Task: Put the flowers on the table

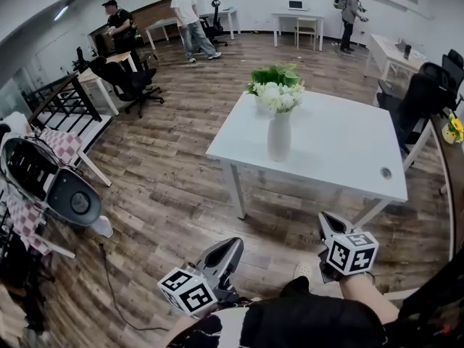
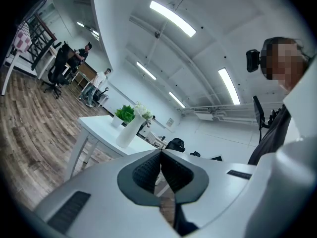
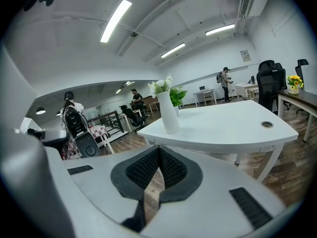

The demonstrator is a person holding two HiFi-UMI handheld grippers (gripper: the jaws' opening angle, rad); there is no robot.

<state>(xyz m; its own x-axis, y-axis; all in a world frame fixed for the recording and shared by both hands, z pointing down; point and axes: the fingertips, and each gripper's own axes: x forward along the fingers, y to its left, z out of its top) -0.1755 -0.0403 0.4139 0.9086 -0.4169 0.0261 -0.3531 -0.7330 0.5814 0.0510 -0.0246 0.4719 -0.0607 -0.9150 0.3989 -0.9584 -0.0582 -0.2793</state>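
**Flowers (image 1: 275, 87) already standing on the counter (image 1: 341, 147); both tongs idle**

Far left, head view: a rounded grey-and-black object (image 1: 72, 198) sits beside a checked cloth (image 1: 64, 145). I can't say what the object is, since the lens warps that edge badly. Behind it are black office chairs (image 1: 127, 82) on the wood floor (image 1: 167, 187). Three people (image 1: 190, 17) stand along the back of the room.

Left tongs (image 1: 230, 245): low in the frame, with the marker cube toward me. The left gripper view shows the two ribbed pads pressed tip to tip with nothing between them. Closed, empty.

Centre: the flowers are white blooms with green leaves, in a tall white vase (image 1: 279, 138). The vase is upright on the counter, toward its left side and close to the near edge. It is well apart from both tongs. A small round cable port (image 1: 386, 172) sits in the counter top near the right front corner. The rest of the top is bare white.

Right tongs (image 1: 326, 222): also low in the frame, just off the counter's near right corner. In the right gripper view the pads meet along their whole length. Closed, gripping nothing. The vase shows above them, and the counter spreads to the right.

Far right: yellow flowers (image 1: 454, 127) on a separate desk at the picture's edge.
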